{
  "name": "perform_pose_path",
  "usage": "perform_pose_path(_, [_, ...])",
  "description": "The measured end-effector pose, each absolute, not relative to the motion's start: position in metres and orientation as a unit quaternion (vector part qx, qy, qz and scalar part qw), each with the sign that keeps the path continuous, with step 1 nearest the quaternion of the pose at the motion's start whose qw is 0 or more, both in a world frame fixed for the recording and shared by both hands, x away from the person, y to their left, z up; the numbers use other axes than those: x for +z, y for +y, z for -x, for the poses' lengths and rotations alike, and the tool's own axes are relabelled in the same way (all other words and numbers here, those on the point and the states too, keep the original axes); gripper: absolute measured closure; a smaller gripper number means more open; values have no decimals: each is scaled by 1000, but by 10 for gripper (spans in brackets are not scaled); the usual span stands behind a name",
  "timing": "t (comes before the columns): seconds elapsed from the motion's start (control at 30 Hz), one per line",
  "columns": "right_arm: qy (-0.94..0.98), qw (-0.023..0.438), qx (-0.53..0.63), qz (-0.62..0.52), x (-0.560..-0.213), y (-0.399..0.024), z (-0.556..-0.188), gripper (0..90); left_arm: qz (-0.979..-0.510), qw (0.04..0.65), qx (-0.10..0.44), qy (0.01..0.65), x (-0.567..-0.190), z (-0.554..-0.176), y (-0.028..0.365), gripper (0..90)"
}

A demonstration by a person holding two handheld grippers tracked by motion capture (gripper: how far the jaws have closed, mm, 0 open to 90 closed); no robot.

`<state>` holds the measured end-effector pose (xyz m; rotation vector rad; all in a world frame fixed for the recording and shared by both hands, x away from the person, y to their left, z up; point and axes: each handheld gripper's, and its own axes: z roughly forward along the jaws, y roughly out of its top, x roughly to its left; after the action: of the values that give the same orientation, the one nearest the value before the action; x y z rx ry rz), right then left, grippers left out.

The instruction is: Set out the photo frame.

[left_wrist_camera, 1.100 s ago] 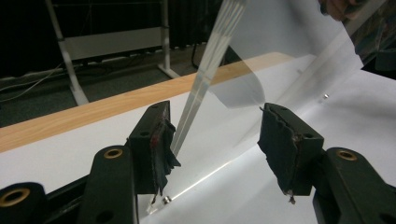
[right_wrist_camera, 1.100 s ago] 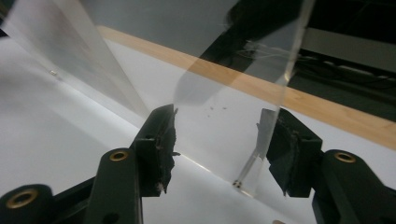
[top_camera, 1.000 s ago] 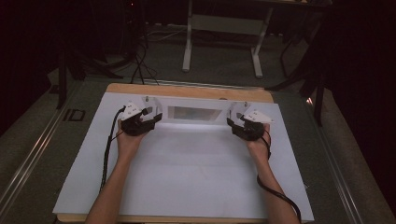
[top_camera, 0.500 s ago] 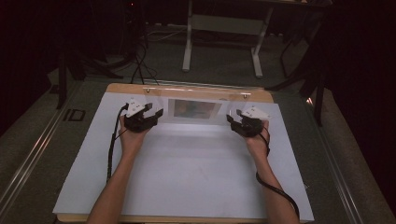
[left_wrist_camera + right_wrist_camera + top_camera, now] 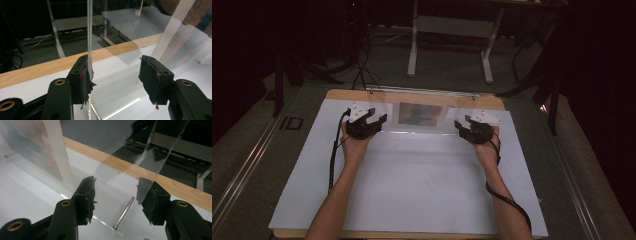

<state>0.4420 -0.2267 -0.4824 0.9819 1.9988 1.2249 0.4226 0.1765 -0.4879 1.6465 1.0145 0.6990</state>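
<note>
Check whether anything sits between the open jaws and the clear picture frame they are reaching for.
Nothing visible blocks either one. The left gripper already straddles an edge of the clear frame, with that edge close beside one jaw. The right gripper has a clear panel and a metal pin between its jaws.

One clear frame (image 5: 419,116), one picture (image 5: 420,113) inside, one metal pin (image 5: 123,213), two grippers (image 5: 373,121) (image 5: 466,126), one table (image 5: 422,200).

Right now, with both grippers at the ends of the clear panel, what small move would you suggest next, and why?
Probably close the left gripper on the clear acrylic panel. Its side edge already stands against one pad, yet the jaws are open. The right gripper is open too, with a metal pin lying below it, so nothing grips the panel.
</note>
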Motion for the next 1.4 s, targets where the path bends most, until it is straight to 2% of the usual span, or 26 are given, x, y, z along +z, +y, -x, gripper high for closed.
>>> perform_pose_path(0.53, [747,279,461,-389,-480,-226,-458,472,-677,516,273,449,-484,-440,176,439])
perform_pose_path(0.7, [742,271,469,-396,-480,-227,-460,473,-652,543,249,466,-483,-443,181,452])
perform_pose_path(1.03, [740,263,468,-405,-479,-227,-465,472,-675,507,267,465,-476,-448,176,461])
perform_pose_path(1.4, [741,252,471,-406,-479,-228,-470,471,-669,512,277,462,-481,-452,175,460])
